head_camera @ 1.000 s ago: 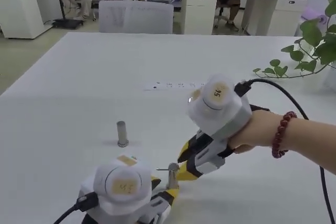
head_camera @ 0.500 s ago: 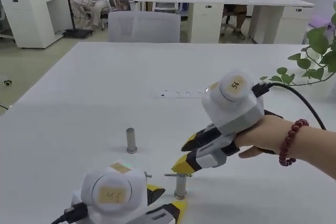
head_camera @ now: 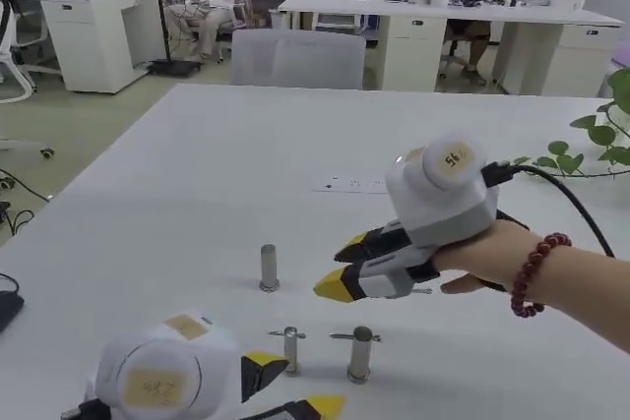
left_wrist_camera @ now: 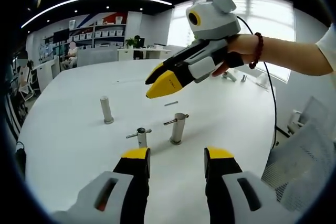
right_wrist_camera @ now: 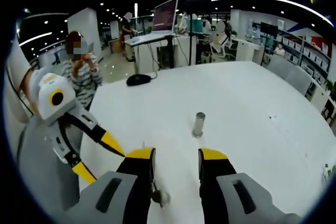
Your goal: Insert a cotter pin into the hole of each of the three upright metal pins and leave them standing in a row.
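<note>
Two pins done: the first cottered pin (head_camera: 290, 346) and the second cottered pin (head_camera: 361, 353) stand just your side of the bare pin (head_camera: 269, 268).
Just changed: your right claw (head_camera: 333, 270) has lifted off the second cottered pin and hangs narrowly parted and empty beside the bare pin.
Meaning: one insertion likely remains.
Left claw (left_wrist_camera: 173, 156): wide, empty, nearer you than the bare pin.
Spare cotter pin (head_camera: 421, 290): flat on the surface (head_camera: 197, 174), beyond the right claw from the bare pin.
In the way: nothing crowds the bare pin.
</note>
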Demonstrator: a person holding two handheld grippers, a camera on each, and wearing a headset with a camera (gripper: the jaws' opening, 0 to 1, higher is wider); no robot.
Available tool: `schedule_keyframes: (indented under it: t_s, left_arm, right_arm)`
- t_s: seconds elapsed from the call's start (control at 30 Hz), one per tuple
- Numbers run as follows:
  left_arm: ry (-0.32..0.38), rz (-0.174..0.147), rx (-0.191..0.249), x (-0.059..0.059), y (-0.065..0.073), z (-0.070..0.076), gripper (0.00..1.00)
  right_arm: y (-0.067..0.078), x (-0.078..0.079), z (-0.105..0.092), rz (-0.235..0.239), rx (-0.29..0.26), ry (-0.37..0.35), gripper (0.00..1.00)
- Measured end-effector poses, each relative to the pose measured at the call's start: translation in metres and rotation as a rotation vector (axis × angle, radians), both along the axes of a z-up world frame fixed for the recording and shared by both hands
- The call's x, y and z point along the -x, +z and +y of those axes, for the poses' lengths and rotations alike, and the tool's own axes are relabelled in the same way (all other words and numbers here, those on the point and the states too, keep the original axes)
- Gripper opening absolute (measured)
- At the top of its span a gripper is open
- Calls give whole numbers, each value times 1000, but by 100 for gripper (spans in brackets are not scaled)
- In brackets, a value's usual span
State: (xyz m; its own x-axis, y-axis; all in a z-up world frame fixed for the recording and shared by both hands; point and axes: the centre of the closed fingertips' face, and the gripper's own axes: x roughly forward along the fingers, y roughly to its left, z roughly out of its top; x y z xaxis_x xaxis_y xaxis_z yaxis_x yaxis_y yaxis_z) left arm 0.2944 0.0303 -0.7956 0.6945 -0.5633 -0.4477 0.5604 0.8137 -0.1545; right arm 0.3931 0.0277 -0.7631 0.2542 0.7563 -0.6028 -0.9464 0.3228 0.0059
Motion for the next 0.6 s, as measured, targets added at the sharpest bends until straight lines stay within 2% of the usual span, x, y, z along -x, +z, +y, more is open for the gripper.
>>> schedule_keyframes:
  t_s: [0.2,0.4,0.6]
  left_arm:
    - [20,-23,2,0,5,9,48]
    - [38,-34,13,-4,6,14,58]
    - [33,-50,7,-3,9,18,66]
  right_arm:
    - [-1,-11,15,-7,-36,-10,35]
    - [-7,-22,28,-24,-39,-13,35]
    - [-12,-40,42,-34,-69,-54,38]
